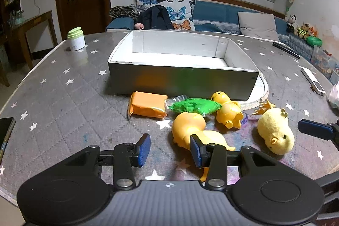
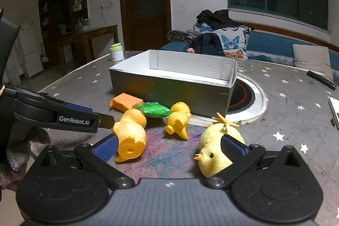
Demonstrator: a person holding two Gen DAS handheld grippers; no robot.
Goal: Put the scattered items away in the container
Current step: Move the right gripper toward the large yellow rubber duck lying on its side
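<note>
A grey open box (image 1: 180,79) (image 2: 169,86) with a white inside stands mid-table. In front of it lie an orange packet (image 1: 148,107) (image 2: 125,102), a green wrapped item (image 1: 195,106) (image 2: 154,109), a small yellow duck toy (image 1: 228,111) (image 2: 178,118), a large orange duck toy (image 1: 190,130) (image 2: 131,137) and a yellow plush chick (image 1: 275,132) (image 2: 214,149). My left gripper (image 1: 170,150) is open, low over the table, its right finger beside the large duck. My right gripper (image 2: 169,147) is open, its right finger against the plush chick.
A green-lidded white jar (image 1: 76,39) (image 2: 116,52) stands at the far left. A white remote (image 1: 313,81) and a black remote (image 1: 286,49) lie at the right. A phone (image 1: 6,130) lies at the left edge. A round hob plate (image 2: 245,96) sits under the box's right end.
</note>
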